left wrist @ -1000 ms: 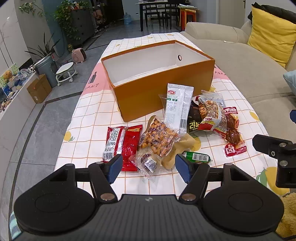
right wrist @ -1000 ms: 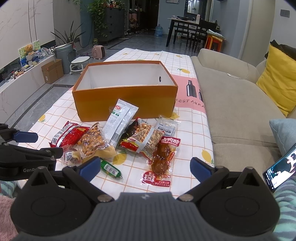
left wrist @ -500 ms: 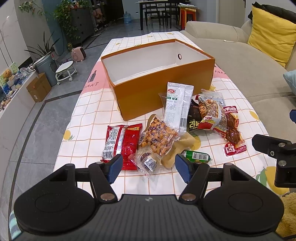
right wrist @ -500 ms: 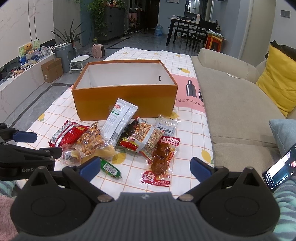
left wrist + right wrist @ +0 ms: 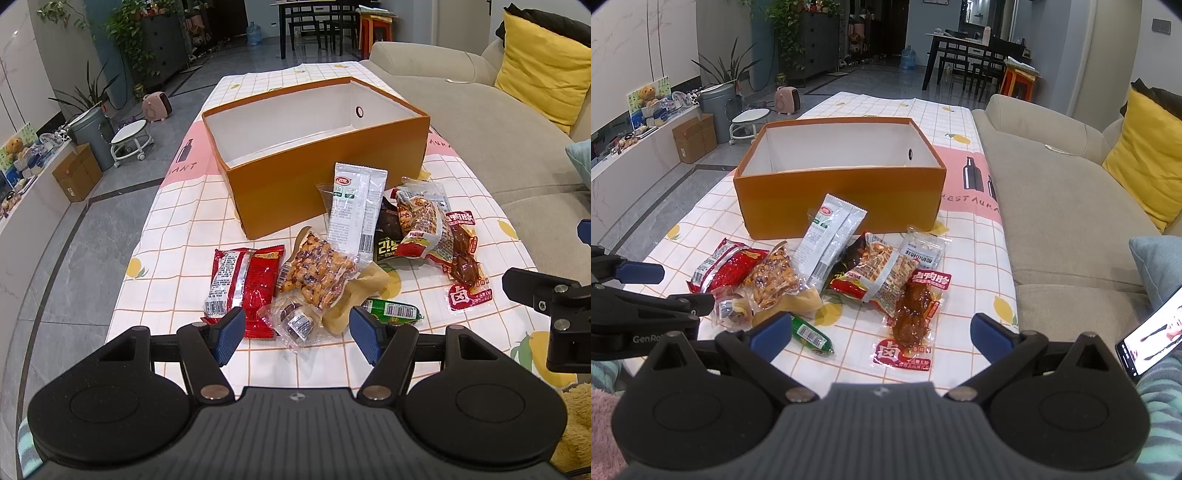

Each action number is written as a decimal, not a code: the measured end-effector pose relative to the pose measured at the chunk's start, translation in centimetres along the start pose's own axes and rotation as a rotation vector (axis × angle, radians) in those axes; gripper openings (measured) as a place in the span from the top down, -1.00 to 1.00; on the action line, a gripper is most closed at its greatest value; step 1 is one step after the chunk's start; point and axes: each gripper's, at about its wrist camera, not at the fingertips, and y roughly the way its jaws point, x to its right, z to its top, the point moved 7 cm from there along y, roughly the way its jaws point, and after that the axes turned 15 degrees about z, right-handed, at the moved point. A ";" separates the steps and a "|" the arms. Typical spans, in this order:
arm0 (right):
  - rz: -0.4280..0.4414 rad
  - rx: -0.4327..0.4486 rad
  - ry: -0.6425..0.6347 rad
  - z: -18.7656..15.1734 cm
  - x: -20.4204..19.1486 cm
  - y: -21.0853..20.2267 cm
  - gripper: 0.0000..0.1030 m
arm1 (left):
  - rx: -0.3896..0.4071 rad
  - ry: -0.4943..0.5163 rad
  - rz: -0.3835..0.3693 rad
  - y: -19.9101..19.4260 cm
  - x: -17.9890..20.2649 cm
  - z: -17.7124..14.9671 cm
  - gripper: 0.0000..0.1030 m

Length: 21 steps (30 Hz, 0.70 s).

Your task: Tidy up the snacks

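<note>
Left gripper [image 5: 297, 330]: jaws apart, nothing between the blue pads, poised above the near edge of the snack pile. Right gripper [image 5: 881, 330]: jaws spread wider, likewise holding nothing and touching nothing.

Orange box [image 5: 332, 184]: open-topped, white inside, no contents visible, standing just behind the snacks.

Snacks, left to right on the checked tablecloth [image 5: 177, 229]: red packet [image 5: 243, 284]; clear nut-mix pouch [image 5: 319, 275] overlapping a small clear wrapped sweet [image 5: 295, 321]; green sausage stick [image 5: 393, 308] near the front; white sachet [image 5: 354, 210] leaning against the box wall; dark packet [image 5: 388, 236] partly under a peanut bag [image 5: 421, 225]; vacuum-packed braised meat [image 5: 463, 258] at the far right. All lie outside the box, most overlapping.

Room: grey sofa [image 5: 1052, 206] along the table's right side with a yellow cushion [image 5: 1145, 166]; a lit phone [image 5: 1148, 343] at the right edge; plants, a dark dresser and a dining table further back.
</note>
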 end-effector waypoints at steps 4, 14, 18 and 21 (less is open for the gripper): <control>0.000 -0.001 0.001 0.0 0.1 0.0 -0.93 | 0.000 0.000 -0.001 0.0 0.0 0.0 -0.48; 0.005 -0.004 0.004 0.0 -0.1 0.1 -0.93 | -0.016 -0.005 -0.022 0.2 -0.1 0.2 -0.48; 0.020 -0.010 0.011 -0.2 -0.1 0.5 -0.93 | -0.034 -0.022 -0.062 0.4 -0.3 0.5 -0.48; 0.030 0.003 0.008 -0.2 -0.1 0.9 -0.92 | -0.041 -0.028 -0.077 0.5 -0.4 0.9 -0.48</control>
